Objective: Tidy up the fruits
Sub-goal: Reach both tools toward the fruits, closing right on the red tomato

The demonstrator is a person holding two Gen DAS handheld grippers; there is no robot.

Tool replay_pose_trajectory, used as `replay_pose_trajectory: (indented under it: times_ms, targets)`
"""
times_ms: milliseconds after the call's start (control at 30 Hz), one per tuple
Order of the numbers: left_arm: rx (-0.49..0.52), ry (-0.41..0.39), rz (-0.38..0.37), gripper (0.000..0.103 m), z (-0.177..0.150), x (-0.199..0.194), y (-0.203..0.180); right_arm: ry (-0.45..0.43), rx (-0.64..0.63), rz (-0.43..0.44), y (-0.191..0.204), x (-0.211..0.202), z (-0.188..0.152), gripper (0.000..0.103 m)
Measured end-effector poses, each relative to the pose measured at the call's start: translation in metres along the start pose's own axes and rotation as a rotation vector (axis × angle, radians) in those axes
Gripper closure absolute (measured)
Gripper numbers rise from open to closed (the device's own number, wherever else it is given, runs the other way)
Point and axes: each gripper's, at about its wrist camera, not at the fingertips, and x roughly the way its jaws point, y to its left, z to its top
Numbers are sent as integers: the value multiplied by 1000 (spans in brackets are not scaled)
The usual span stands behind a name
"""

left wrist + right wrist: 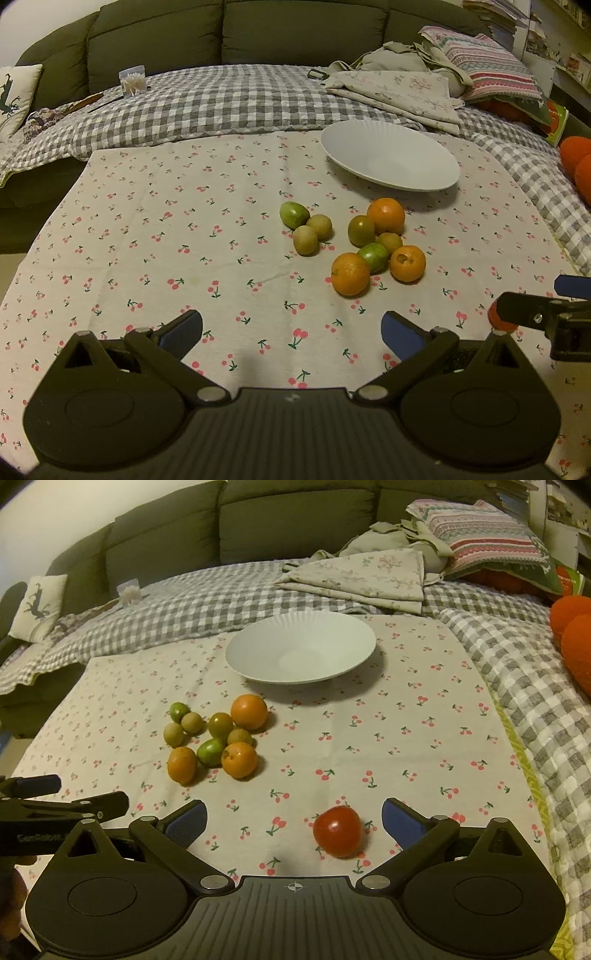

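A cluster of fruit lies on the cherry-print cloth [184, 258]: three oranges, one nearest me [350, 274] [182, 765], and several small green and brownish fruits [294, 215] [211, 752]. A white plate [389, 155] [301, 650] stands empty behind them. A red tomato [337, 830] lies between the open fingers of my right gripper [293, 821], nearer the right finger, not gripped. My left gripper [291, 328] is open and empty, short of the fruit. The right gripper also shows at the right edge of the left wrist view [535, 314], the tomato partly hidden behind it.
A checked blanket [229, 103] covers the sofa behind the cloth. Folded cloths and a patterned pillow [487, 539] lie at the back right. Orange-red cushions [576, 642] sit at the right edge. A small clear box [132, 81] stands at the back left.
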Motion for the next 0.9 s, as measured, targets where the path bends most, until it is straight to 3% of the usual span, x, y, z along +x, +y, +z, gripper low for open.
replay_pose_trajectory:
  times_ms: [333, 500, 900]
  targets:
    - [11, 17, -46, 2, -3, 6, -3, 36, -9, 22, 1, 4, -2, 15]
    - [17, 16, -69, 4, -1, 15, -6, 41, 5, -14, -4, 14, -4, 22]
    - [114, 19, -77, 18, 13, 54, -32, 129, 58, -58, -20, 43, -7, 31]
